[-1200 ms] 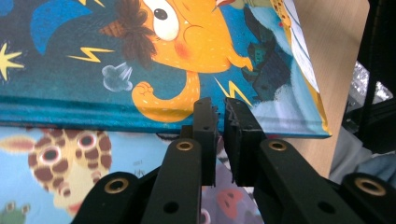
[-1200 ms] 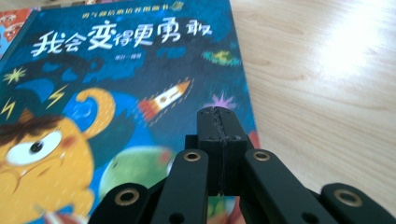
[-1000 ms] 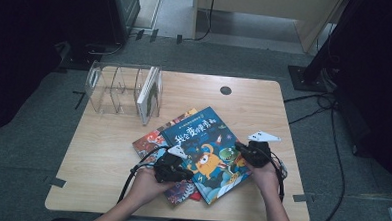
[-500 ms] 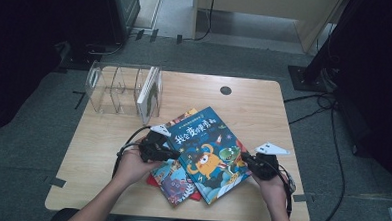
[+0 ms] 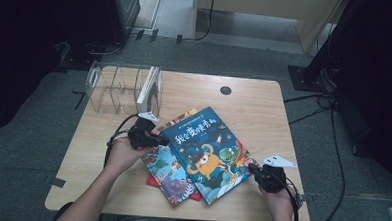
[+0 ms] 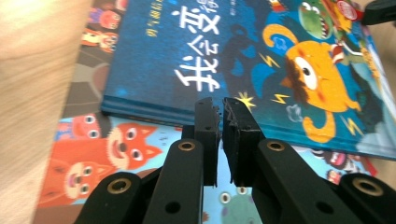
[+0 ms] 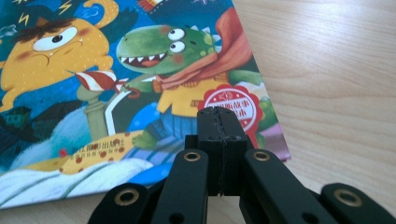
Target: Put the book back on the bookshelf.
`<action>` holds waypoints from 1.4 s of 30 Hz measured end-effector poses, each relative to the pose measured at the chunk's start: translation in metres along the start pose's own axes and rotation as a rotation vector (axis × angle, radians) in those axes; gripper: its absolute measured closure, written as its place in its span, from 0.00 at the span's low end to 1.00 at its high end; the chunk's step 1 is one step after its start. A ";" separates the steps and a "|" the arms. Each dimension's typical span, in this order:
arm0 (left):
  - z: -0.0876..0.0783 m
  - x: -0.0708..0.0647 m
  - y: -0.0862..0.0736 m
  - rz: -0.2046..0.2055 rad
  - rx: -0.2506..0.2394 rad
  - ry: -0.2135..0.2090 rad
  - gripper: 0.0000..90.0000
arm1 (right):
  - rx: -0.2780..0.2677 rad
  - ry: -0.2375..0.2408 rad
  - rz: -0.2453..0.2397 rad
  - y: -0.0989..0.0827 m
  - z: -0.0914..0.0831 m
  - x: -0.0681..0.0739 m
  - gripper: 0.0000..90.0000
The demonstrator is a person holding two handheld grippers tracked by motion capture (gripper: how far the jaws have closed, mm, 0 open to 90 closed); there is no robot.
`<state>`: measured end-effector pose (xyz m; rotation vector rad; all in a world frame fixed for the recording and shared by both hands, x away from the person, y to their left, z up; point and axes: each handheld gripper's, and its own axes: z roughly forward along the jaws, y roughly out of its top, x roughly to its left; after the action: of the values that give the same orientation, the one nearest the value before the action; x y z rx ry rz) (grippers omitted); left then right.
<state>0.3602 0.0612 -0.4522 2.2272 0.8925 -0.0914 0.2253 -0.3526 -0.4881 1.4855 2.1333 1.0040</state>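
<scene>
Lying atop other picture books, a blue book [image 5: 207,152] with orange monster, green dinosaur; both grippers' jaws nearly closed, empty.

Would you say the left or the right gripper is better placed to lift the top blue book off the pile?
Probably the left. The left gripper points straight at the exposed edge of the blue book, where it overhangs the books beneath. The right gripper is shut over the cover's corner, which lies flat on the table.

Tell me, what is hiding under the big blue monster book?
Under the blue monster book lie more picture books: one with foxes and monsters sticks out at its left, and a red one peeks out below. Their covered parts, and any books fully underneath, cannot be seen.
</scene>
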 end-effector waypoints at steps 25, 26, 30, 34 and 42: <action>-0.011 0.012 -0.011 -0.038 -0.026 0.070 0.97 | 0.023 -0.012 0.045 -0.001 0.003 -0.017 1.00; -0.011 0.013 -0.012 -0.039 -0.023 0.079 0.97 | 0.025 -0.012 0.047 0.000 0.004 -0.018 1.00; -0.013 0.016 -0.018 -0.052 -0.029 0.096 0.98 | 0.020 0.001 0.043 0.007 0.011 -0.025 1.00; -0.016 0.019 -0.023 -0.066 -0.038 0.125 0.96 | 0.012 0.006 0.047 0.013 0.018 -0.030 1.00; -0.015 0.031 -0.032 -0.110 -0.061 0.175 0.98 | 0.006 0.015 0.046 0.026 0.032 -0.035 1.00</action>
<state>0.3609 0.1048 -0.4697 2.1531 1.0980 0.0803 0.2771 -0.3687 -0.4950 1.5414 2.1234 1.0288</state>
